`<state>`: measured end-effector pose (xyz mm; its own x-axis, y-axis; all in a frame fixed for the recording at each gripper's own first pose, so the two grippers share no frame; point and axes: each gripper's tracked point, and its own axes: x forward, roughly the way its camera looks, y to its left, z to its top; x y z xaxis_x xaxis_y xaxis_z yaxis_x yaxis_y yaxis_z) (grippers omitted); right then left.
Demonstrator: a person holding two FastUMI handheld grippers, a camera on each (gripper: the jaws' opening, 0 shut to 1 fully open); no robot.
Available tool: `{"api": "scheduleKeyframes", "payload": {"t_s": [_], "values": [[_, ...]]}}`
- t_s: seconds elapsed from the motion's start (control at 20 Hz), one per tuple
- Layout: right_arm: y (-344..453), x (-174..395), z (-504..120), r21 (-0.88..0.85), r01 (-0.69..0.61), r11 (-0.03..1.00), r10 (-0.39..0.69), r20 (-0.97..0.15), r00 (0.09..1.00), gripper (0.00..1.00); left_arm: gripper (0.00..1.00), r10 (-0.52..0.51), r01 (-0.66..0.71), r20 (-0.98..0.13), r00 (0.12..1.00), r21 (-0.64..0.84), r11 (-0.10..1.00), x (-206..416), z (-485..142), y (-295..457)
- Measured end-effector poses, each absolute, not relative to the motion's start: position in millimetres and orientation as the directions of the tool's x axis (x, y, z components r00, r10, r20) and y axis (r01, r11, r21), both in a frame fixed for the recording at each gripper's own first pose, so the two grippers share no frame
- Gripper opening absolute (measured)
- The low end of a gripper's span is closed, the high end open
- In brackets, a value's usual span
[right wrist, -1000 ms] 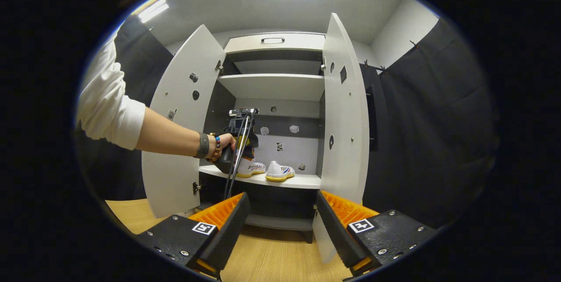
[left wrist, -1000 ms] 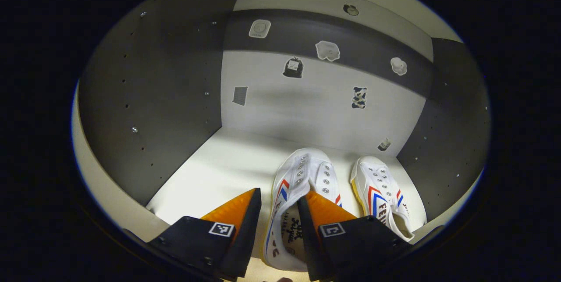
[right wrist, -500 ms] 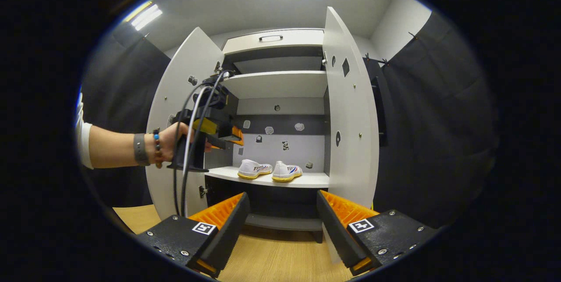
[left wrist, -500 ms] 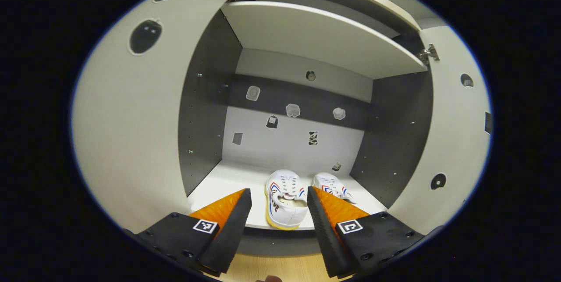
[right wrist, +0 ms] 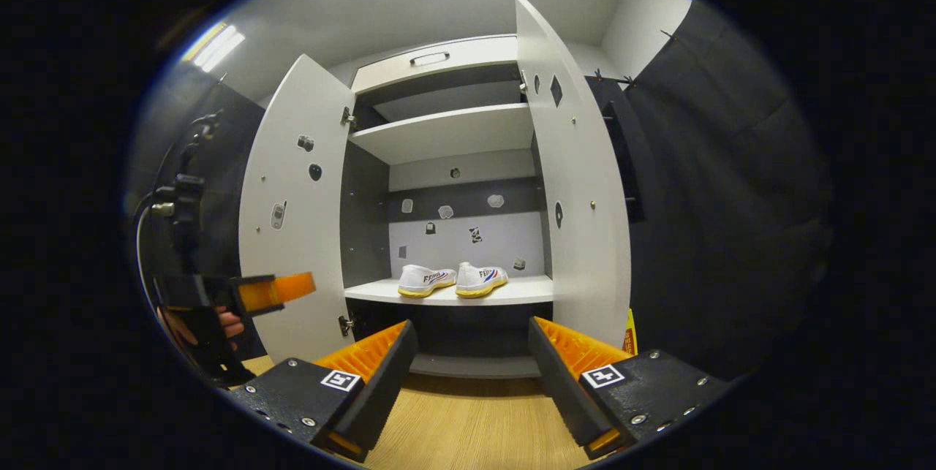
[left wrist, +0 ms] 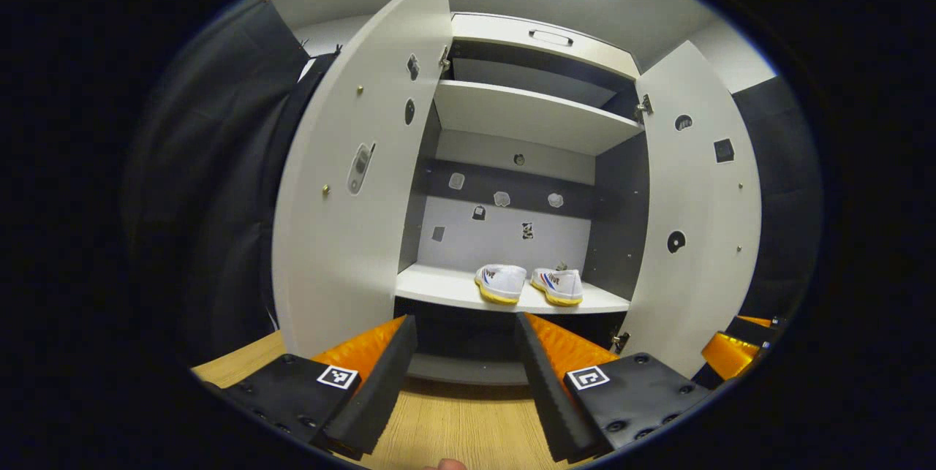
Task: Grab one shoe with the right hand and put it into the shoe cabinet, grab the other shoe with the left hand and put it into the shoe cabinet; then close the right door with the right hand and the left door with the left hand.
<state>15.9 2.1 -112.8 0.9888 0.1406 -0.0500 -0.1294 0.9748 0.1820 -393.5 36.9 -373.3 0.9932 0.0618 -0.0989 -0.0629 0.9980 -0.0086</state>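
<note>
**Two shoes shelved, both doors open**

Two white canvas shoes with yellow soles and red-and-blue side stripes sit side by side on the middle shelf of the tall white shoe cabinet [left wrist: 537, 115] with its dark grey inner walls. In the left gripper view the left shoe [left wrist: 502, 283] and the right shoe [left wrist: 559, 285] lie straight ahead beyond the left gripper [left wrist: 466, 375], heels toward the camera, just beside each other near the shelf's right half. The left gripper's fingers stand apart, holding nothing, over the pale wooden floor [left wrist: 446, 422]. The right gripper [right wrist: 468, 378] is likewise spread wide and empty, facing the cabinet from well back. The left door [left wrist: 351, 185] and right door [left wrist: 698, 199] both stand swung outward. Small stickers dot the back panel and the doors.
</note>
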Motion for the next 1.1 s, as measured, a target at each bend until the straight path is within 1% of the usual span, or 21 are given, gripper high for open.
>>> {"api": "scheduleKeyframes", "payload": {"t_s": [0.05, 0.1, 0.15, 0.2, 0.25, 0.3, 0.4, 0.55, 0.6, 0.7, 0.85, 0.9, 1.0, 1.05, 1.1], "values": [[-5, 13, -112, 0.194, -0.114, 0.974, 0.127, -0.055, 0.99, 0.94, 0.9, 0.072, -0.072, -0.108, 0.992, -0.003, 0.997, -409, -383, 40], [-13, 12, -110, 0.203, -0.097, 0.974, 0.112, -0.06, 0.992, 0.94, 0.95, 0.082, -0.082, -0.105, 0.991, 0.007, 0.997, -422, -386, 42], [-24, 10, -107, 0.209, -0.078, 0.975, 0.092, -0.06, 0.994, 0.94, 0.96, 0.091, -0.089, -0.093, 0.991, 0.024, 0.996, -428, -389, 43], [-36, 10, -103, 0.208, -0.051, 0.977, 0.064, -0.056, 0.996, 0.94, 0.99, 0.099, -0.095, -0.078, 0.992, 0.05, 0.994, -435, -389, 44], [-50, 11, -100, 0.197, -0.024, 0.98, 0.035, -0.054, 0.998, 0.94, 1.0, 0.099, -0.095, -0.064, 0.993, 0.065, 0.993, -438, -388, 41], [-65, 11, -96, 0.175, 0.006, 0.985, 0.004, -0.058, 0.998, 0.94, 0.95, 0.086, -0.081, -0.065, 0.994, 0.075, 0.994, -442, -391, 35], [-100, 14, -75, 0.119, 0.057, 0.991, -0.054, -0.034, 0.998, 0.94, 0.96, 0.053, -0.048, -0.067, 0.996, 0.08, 0.996, -448, -394, 24], [-159, 28, -28, 0.145, 0.112, 0.983, -0.114, 0.007, 0.993, 0.94, 0.96, 0.019, -0.014, -0.067, 0.998, 0.07, 0.997, -452, -396, 14], [-186, 35, -14, 0.147, 0.148, 0.978, -0.153, 0.025, 0.988, 0.94, 0.96, 0.018, -0.014, -0.061, 0.998, 0.067, 0.998, -452, -395, 14], [-233, 54, 1, 0.136, 0.213, 0.967, -0.219, 0.026, 0.975, 0.94, 0.96, 0.003, 0.0, -0.052, 0.999, 0.064, 0.998, -452, -394, 9], [-262, 90, 11, 0.165, 0.223, 0.961, -0.226, 0.004, 0.974, 0.94, 0.96, -0.009, 0.012, -0.053, 0.999, 0.064, 0.998, -451, -396, 6], [-268, 99, 9, 0.169, 0.218, 0.961, -0.22, -0.007, 0.975, 0.94, 0.99, -0.007, 0.01, -0.052, 0.999, 0.065, 0.998, -452, -395, 6], [-274, 117, 5, 0.169, 0.22, 0.961, -0.219, -0.022, 0.975, 0.94, 0.99, -0.002, 0.006, -0.054, 0.999, 0.071, 0.997, -451, -395, 7], [-273, 124, 4, 0.169, 0.215, 0.962, -0.214, -0.023, 0.976, 0.94, 0.96, 0.003, 0.001, -0.057, 0.998, 0.074, 0.997, -452, -396, 8], [-270, 130, 3, 0.171, 0.206, 0.964, -0.205, -0.027, 0.978, 0.94, 0.96, 0.005, 0.0, -0.063, 0.998, 0.076, 0.997, -452, -399, 8]]}}
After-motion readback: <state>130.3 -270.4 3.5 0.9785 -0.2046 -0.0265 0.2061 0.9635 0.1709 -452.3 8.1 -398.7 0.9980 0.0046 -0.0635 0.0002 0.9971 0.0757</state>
